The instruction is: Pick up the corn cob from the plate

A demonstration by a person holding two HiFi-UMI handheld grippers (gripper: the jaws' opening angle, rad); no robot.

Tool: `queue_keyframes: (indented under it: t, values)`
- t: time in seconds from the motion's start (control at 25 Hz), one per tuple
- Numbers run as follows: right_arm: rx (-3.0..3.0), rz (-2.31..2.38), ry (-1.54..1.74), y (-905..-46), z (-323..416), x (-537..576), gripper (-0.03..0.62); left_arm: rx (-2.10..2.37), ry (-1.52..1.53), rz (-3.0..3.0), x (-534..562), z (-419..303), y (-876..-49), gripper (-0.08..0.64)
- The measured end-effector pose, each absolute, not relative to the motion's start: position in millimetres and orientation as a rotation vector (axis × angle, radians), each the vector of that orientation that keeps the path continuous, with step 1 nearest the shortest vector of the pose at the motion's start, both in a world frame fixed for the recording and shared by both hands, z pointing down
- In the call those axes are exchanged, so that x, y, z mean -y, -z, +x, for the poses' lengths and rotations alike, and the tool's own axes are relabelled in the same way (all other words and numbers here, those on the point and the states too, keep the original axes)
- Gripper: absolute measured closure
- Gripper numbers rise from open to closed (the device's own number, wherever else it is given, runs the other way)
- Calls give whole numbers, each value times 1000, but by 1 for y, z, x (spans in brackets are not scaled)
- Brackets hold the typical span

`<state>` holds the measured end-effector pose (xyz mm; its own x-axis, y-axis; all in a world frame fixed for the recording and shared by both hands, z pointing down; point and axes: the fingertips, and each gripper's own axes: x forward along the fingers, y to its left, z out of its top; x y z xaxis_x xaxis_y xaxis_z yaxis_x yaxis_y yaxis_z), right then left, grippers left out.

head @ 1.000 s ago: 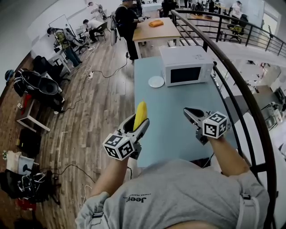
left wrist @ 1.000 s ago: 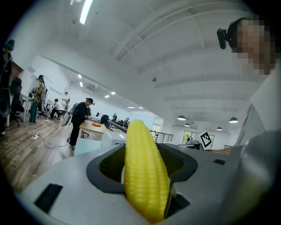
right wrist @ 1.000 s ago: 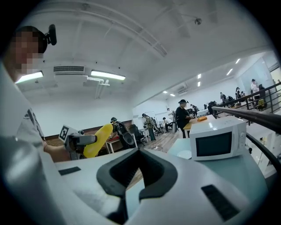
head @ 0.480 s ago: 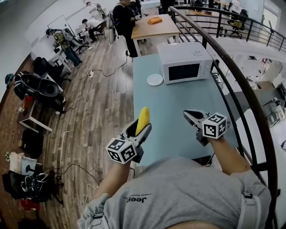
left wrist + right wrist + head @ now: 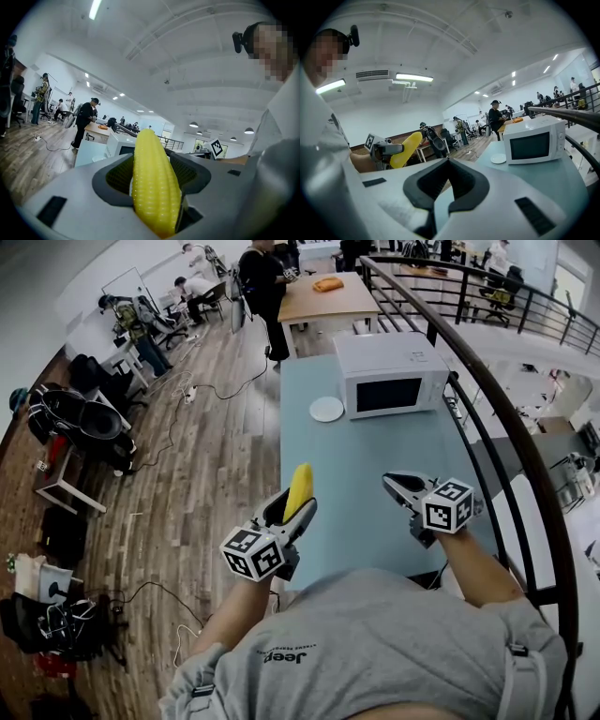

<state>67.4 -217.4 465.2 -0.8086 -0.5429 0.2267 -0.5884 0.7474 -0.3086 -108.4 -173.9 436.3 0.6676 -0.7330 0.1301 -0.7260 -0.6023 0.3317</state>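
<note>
The fingers of my left gripper (image 5: pixel 291 512) were clenched on the corn cob (image 5: pixel 299 486), one to each side. Its thick end sat deep between them, and its tapered tip jutted past the fingertips toward the top of the frame. The cob's long axis ran along the fingers rather than across them. The left gripper view showed the same thing, with yellow kernels filling the gap between the dark pads. My right gripper (image 5: pixel 390 483) hung at about the same height toward the right of the frame. Its fingers were drawn together on nothing, and it was well apart from the cob. The cob was in the air over the near left edge of the pale green worktop (image 5: pixel 356 456). The small white plate (image 5: pixel 327 410) lay bare, well apart from the cob toward the upper middle, just beside the microwave (image 5: pixel 389 376). I judged the lift done, and any further carrying fell to the left hand alone. A dark railing (image 5: pixel 511 442) curved down the right side. Wooden floor (image 5: pixel 187 465) ran along the left, and people (image 5: pixel 265 282) stood by a table (image 5: pixel 328 298) at the top.
</note>
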Motion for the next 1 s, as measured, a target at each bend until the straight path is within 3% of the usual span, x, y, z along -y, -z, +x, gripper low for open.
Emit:
queue_keyframes:
  t: [1.0]
  values:
    - [2819, 880, -544, -468, 58, 226, 577, 1151, 21, 2517, 179, -113, -439, 301]
